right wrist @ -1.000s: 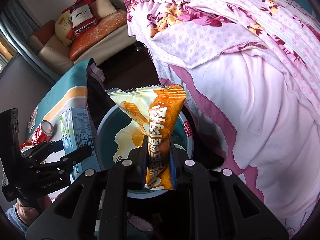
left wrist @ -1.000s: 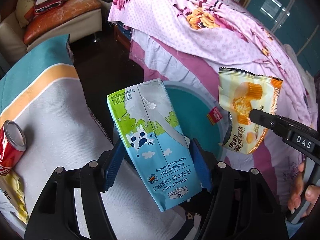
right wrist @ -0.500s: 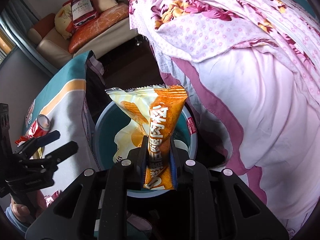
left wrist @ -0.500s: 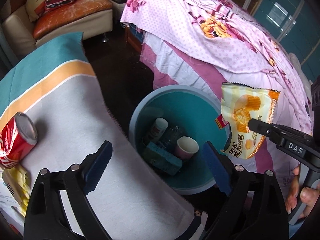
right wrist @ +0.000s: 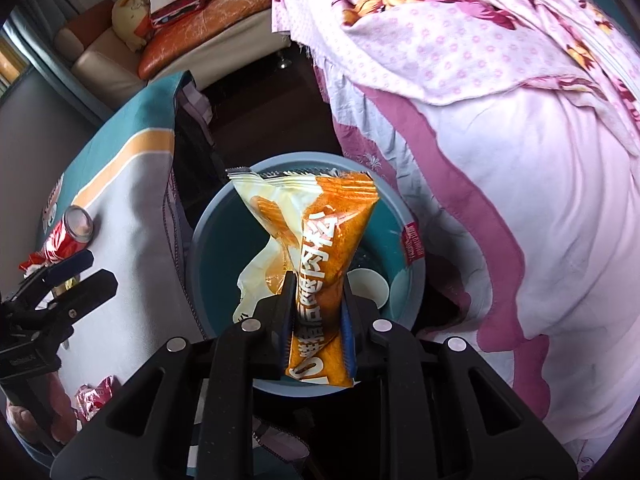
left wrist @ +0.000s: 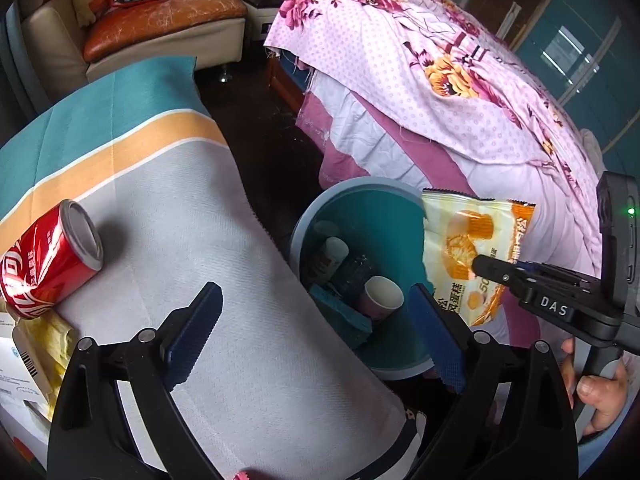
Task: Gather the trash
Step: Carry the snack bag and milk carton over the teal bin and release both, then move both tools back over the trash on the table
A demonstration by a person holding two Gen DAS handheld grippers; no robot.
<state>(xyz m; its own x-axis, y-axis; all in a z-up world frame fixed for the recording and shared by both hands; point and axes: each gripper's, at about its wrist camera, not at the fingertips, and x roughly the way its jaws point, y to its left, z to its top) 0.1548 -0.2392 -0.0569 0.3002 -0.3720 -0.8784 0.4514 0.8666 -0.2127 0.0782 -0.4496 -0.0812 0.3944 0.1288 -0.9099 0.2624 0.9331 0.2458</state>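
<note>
A blue-rimmed teal trash bin (left wrist: 344,196) stands on the floor between the table and the bed; it also shows in the right wrist view (right wrist: 412,276). Inside lie paper cups (left wrist: 384,300), a bottle and a teal carton (left wrist: 340,316). My right gripper (right wrist: 316,304) is shut on an orange and cream snack wrapper (right wrist: 328,240) and holds it above the bin; the wrapper also shows in the left wrist view (left wrist: 468,248). My left gripper (left wrist: 316,332) is open and empty at the table edge beside the bin. A red cola can (left wrist: 48,260) lies on the table.
The table has a grey, orange and teal cloth (left wrist: 160,200). A yellow wrapper (left wrist: 48,340) and a white box (left wrist: 16,372) lie at its left edge. A bed with a pink floral cover (left wrist: 440,92) stands right of the bin. A sofa (left wrist: 160,28) stands behind.
My left gripper opened and let the milk carton go; the carton now lies in the bin. The left gripper has drawn back toward the table. The right gripper still holds the snack wrapper above the bin.
</note>
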